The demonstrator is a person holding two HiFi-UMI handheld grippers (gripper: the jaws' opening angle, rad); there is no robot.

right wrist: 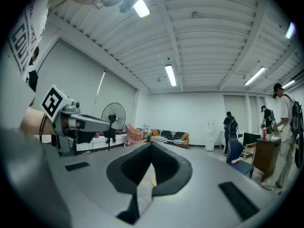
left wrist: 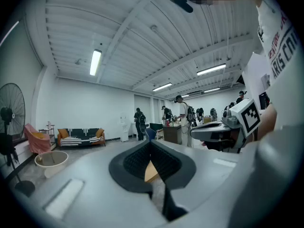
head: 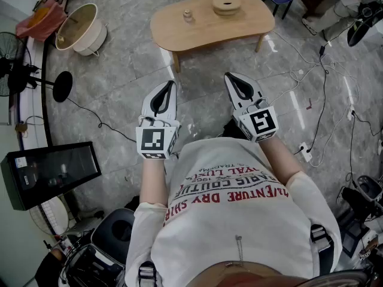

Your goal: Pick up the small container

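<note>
A small wooden container (head: 188, 16) stands on the left part of a low oval wooden table (head: 203, 31), beside a larger round wooden dish (head: 227, 5). Both grippers are held close to the person's chest, well short of the table. My left gripper (head: 172, 84) is shut and holds nothing; its tips meet in the left gripper view (left wrist: 151, 142). My right gripper (head: 228, 75) also has its jaws together with nothing between them (right wrist: 152, 145). A sliver of the table's wood shows through each gripper's jaw opening.
A cream tub (head: 81, 28) and a pink cloth (head: 42, 20) lie at the far left by a standing fan (head: 12, 58). A monitor (head: 51, 172) sits at the near left. Cables and a power strip (head: 306, 152) run over the grey floor at the right. Several people stand in the background (left wrist: 183, 118).
</note>
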